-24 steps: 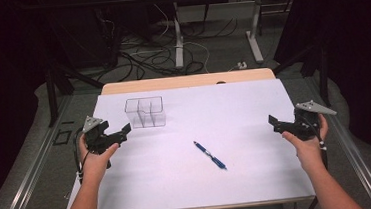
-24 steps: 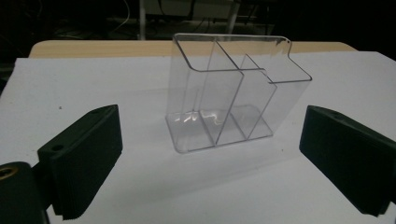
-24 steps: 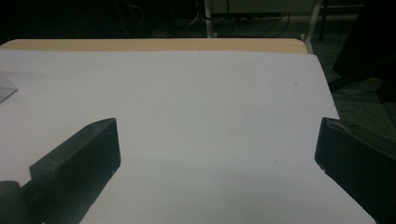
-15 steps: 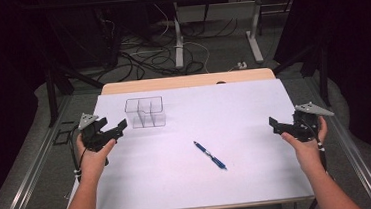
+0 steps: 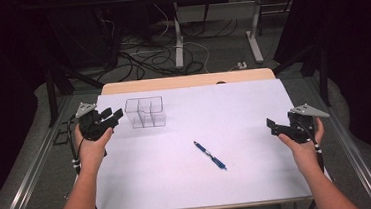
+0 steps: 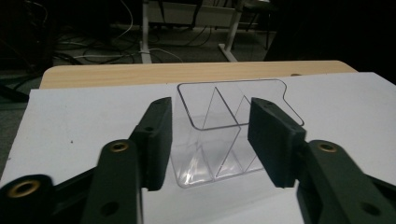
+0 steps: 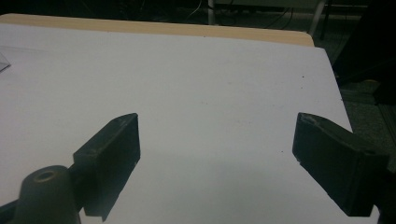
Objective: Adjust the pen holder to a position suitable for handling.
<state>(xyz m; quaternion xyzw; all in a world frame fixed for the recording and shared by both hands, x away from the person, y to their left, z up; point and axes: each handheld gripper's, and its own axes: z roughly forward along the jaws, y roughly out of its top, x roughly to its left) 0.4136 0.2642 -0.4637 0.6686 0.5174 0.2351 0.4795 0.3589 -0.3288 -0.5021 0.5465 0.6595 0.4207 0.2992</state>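
A clear plastic divided box (image 5: 145, 112) stands on the white table top (image 5: 234, 105) at the back left. A blue pen (image 5: 210, 155) lies loose near the middle. My left gripper (image 5: 115, 115) hovers just left of the box, pointing at it with its jaws open. In the left gripper view the box (image 6: 210, 154) sits beyond the left gripper (image 6: 210, 126), framed by the two jaws and apart from both. My right gripper (image 5: 273, 126) is held at the right edge of the table, open and empty. In the right gripper view the right gripper (image 7: 217, 135) spreads wide over bare white surface.
A wooden strip (image 5: 186, 80) of the table shows along the far edge. Beyond it the floor holds cables (image 5: 139, 58) and desk legs (image 5: 178, 40). Metal rails (image 5: 24, 182) run along both sides of the table.
My left hand has moved away from the person and slightly left, coming level with the clear box. The right hand has barely shifted. The pen and box have stayed put.
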